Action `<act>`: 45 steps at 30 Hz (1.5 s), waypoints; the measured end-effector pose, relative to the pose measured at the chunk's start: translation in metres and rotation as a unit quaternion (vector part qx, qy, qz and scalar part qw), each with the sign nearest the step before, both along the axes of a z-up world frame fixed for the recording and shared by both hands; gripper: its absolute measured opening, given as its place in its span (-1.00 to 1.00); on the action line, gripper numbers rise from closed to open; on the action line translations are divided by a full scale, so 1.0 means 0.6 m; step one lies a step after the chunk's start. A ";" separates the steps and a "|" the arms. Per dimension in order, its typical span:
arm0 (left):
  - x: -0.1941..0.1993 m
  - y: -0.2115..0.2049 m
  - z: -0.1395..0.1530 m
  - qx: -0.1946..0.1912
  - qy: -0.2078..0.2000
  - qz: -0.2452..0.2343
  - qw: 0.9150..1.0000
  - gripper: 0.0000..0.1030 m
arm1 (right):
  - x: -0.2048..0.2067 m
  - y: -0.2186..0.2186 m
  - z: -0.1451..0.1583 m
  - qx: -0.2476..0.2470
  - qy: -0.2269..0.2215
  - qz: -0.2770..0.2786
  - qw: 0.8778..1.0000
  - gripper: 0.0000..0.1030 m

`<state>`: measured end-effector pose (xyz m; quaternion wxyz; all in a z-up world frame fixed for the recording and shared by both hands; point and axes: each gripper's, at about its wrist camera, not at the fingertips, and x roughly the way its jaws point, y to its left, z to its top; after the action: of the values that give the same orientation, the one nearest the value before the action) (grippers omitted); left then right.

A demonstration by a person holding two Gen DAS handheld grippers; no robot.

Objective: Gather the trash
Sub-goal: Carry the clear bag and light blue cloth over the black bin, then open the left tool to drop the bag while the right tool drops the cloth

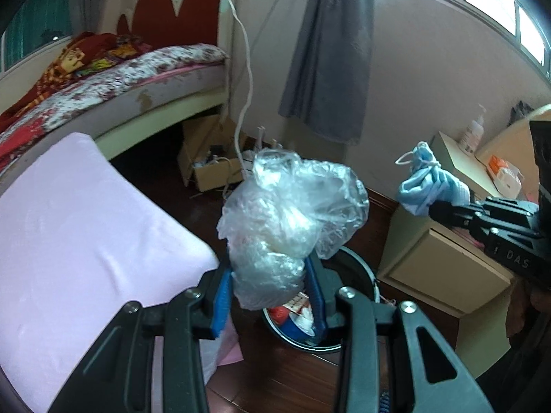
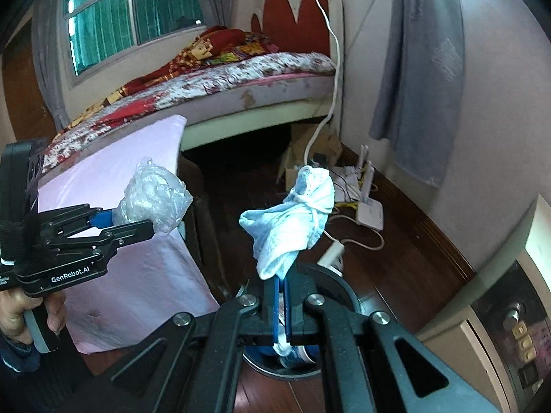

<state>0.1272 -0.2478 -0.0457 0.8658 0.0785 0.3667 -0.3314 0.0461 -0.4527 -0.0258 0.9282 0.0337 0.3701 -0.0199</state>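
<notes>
1. The left gripper (image 1: 270,296) has its blue pads clamped on a crumpled clear plastic bag (image 1: 289,220), which sticks up past the fingertips.
2. The right gripper (image 2: 281,313) has its fingers pressed together on a bundled blue face mask (image 2: 292,227) – loops knotted around it.
3. Just below both grippers stands a round trash bin (image 1: 361,268), apparently already holding red and white scraps.
4. To the left, a pink-covered surface (image 1: 86,223); farther off, the bed (image 2: 241,79) and a grey curtain (image 1: 330,51) – against the far wall.
</notes>
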 end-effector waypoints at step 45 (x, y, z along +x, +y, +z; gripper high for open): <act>0.027 -0.141 -0.264 0.080 0.196 -0.072 0.975 -0.24 | 0.030 -0.045 -0.315 -0.025 0.208 0.039 0.977 -0.95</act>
<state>0.1436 -0.3326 -0.2043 0.7417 0.1073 0.5483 -0.3710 0.0639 -0.4797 -0.2150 0.8317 -0.0086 0.5551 0.0005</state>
